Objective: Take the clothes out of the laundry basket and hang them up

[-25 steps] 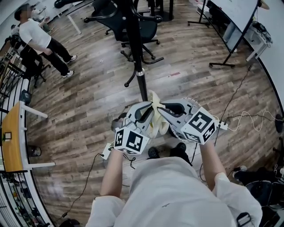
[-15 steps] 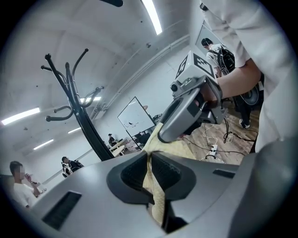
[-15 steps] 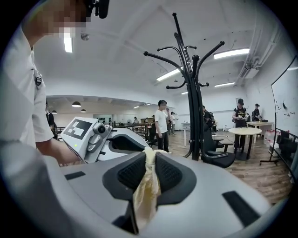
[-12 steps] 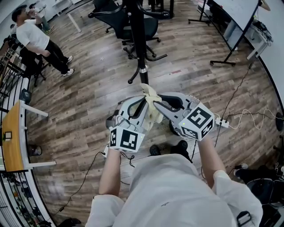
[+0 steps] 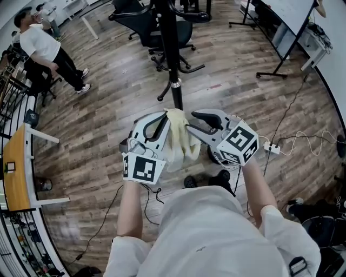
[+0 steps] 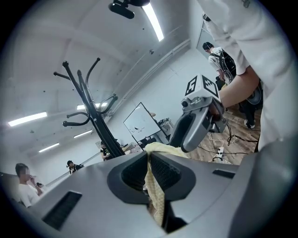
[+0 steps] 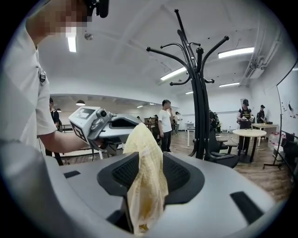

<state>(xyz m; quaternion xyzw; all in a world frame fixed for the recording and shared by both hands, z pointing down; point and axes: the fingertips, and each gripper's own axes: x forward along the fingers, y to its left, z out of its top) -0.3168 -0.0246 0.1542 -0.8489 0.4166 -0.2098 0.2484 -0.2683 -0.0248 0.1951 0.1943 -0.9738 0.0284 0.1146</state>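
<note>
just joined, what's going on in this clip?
A person facing a black coat stand holds a pale yellow cloth between two handheld grippers. The left gripper is clamped on a thin fold, its jaws having just closed further. The right gripper has just been opening its jaws, with the cloth loose between them. The cloth is not yet on a hook.

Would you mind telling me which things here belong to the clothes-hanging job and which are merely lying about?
Job: pale yellow textured cloth; black metal coat stand with curved hooks.
Lying about: black wheeled office chair; white power strip on the floor; whiteboard on a black stand; wooden-topped desk.
</note>
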